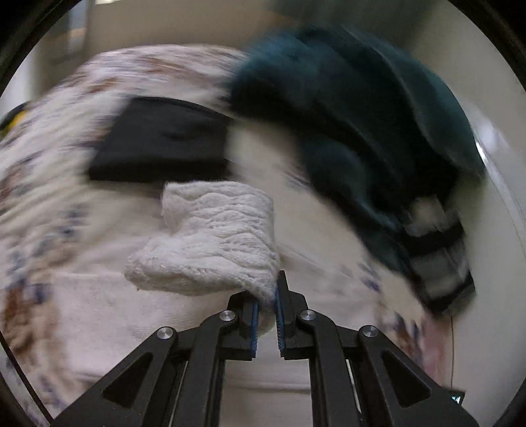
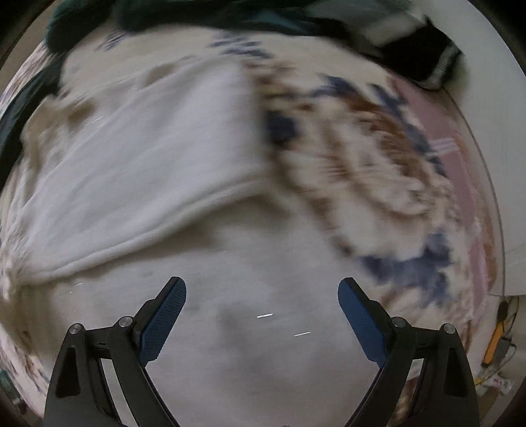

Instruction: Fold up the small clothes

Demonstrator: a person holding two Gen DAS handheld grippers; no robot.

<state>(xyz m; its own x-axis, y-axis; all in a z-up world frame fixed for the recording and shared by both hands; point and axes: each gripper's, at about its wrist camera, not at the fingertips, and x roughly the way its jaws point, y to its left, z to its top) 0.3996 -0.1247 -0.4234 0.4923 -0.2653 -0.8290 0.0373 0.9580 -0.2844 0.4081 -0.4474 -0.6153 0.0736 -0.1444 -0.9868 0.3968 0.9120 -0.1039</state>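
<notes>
My left gripper is shut on a small white knitted cloth, which hangs folded over in front of the fingers, above the patterned surface. A folded black garment lies flat beyond it. A pile of dark teal clothes lies to the right, with a black and white striped piece at its near end. My right gripper is open and empty over a white cloth that lies spread on the patterned cover; its hemmed edge runs across the view. Both views are motion-blurred.
The work surface is covered by a white cloth with brown and blue pattern. The teal pile and striped garment lie at the far edge in the right wrist view. Cables and an orange tool lie off the right edge.
</notes>
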